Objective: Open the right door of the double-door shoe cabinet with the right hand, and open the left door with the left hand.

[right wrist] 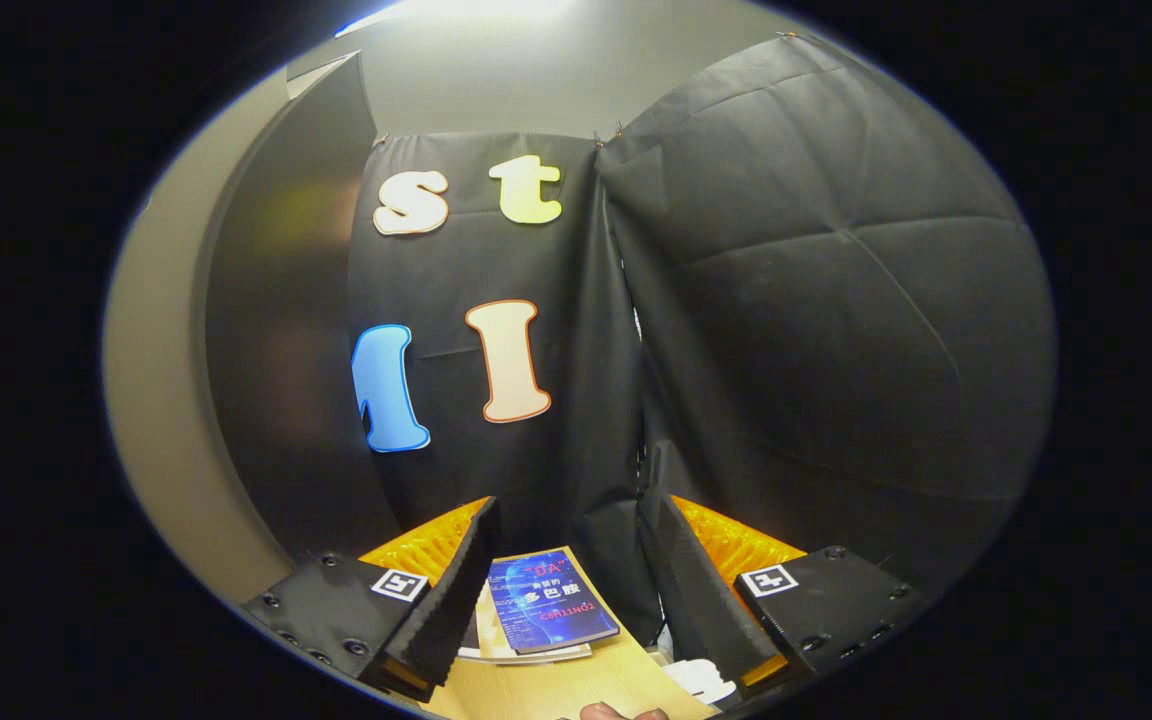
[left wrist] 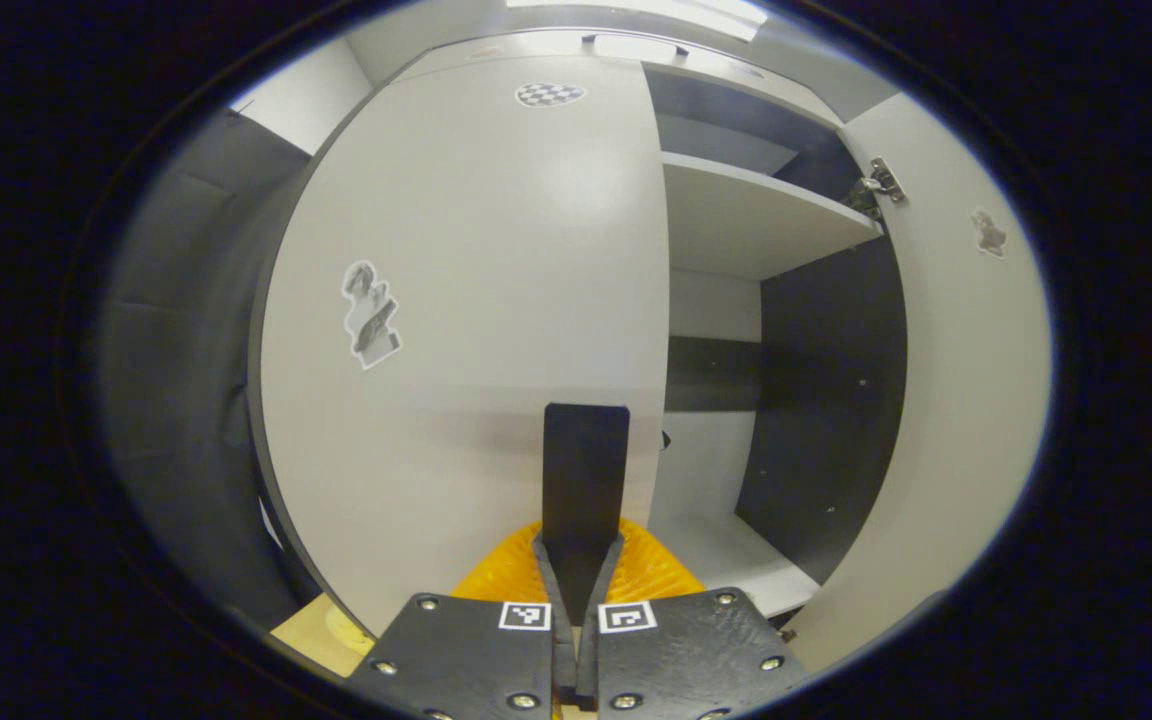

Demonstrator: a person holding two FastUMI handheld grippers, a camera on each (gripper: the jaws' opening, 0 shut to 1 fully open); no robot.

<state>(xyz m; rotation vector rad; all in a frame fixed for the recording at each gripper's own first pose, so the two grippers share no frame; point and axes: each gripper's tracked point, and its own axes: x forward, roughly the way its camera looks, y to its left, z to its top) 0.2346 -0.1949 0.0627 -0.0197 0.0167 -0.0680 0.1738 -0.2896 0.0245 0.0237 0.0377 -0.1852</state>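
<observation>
Just ahead of the left gripper (left wrist: 584,440), fingers together, stands the closed left door (left wrist: 476,330); right gripper (right wrist: 566,560) fingers apart.

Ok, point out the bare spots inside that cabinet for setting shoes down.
Upper shelf lies bare between the closed left door and the open right door. Bottom shelf below is bare too. The left claw, shut, crowds the left door's edge.
</observation>
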